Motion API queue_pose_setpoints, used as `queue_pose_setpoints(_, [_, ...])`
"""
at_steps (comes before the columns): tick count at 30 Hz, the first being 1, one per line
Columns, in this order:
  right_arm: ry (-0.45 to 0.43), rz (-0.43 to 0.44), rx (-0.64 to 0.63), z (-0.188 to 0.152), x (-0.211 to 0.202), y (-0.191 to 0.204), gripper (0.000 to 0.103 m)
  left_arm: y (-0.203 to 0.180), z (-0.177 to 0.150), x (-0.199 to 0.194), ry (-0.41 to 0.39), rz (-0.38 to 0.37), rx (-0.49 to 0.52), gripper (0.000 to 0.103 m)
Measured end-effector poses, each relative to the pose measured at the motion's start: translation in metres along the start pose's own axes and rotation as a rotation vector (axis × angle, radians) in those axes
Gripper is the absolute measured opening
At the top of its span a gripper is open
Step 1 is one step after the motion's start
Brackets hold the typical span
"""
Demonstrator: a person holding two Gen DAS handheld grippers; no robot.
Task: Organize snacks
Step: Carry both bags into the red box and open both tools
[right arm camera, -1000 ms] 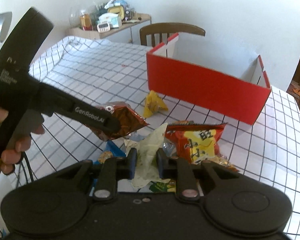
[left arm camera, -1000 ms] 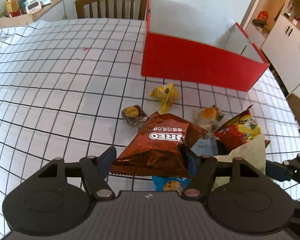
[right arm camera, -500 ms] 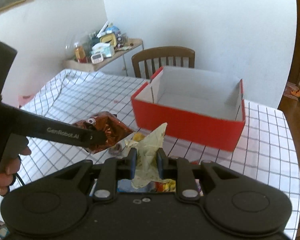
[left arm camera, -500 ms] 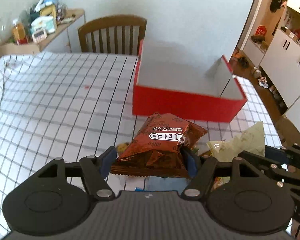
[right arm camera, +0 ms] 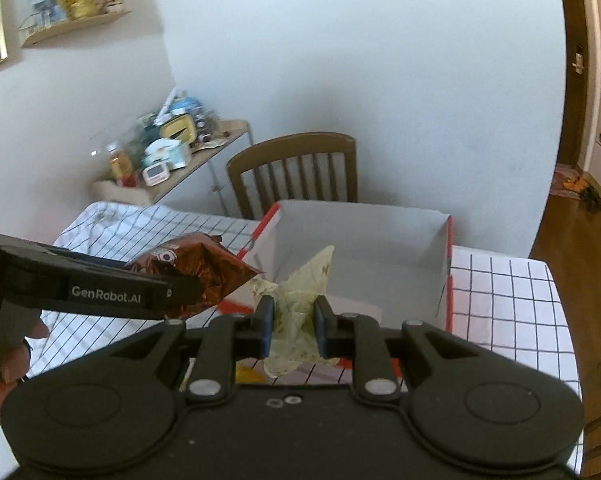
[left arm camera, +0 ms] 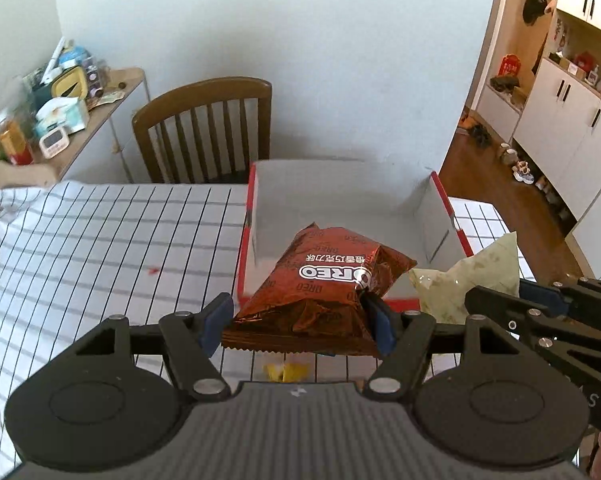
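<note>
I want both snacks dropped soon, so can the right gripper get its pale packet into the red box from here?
Probably yes. The right gripper holds the pale packet just before the red box, whose open top looks empty; the Oreo bag sits off to the left.

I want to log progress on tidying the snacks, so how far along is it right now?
Done: nothing yet; what shows of the red cardboard box with the white inside is bare. In hand: the left gripper holds the brown foil Oreo bag, the right gripper the pale green packet, both at the box's near edge. Left: release both inside; a yellow wrapper still lies on the checked tablecloth.
</note>
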State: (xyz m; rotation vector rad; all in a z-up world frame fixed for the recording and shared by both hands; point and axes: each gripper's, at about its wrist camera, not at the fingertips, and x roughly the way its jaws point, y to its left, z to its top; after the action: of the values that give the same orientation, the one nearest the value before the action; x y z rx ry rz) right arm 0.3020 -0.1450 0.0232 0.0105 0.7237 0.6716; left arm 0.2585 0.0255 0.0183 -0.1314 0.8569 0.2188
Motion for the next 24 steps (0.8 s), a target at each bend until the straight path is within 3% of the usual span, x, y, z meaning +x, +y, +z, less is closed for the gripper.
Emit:
queue_pose_setpoints(12, [0.065,-0.123,0.128,0.02,0.074,-0.045,0.019,-0.006,0.047,0.083,0.08,0.032,0.059,0.07])
queue_pose_setpoints(24, [0.176,-0.189,0.215,0.009,0.133,-0.075,0.019,-0.027,0.048,0.155,0.189,0.067,0.139,0.07])
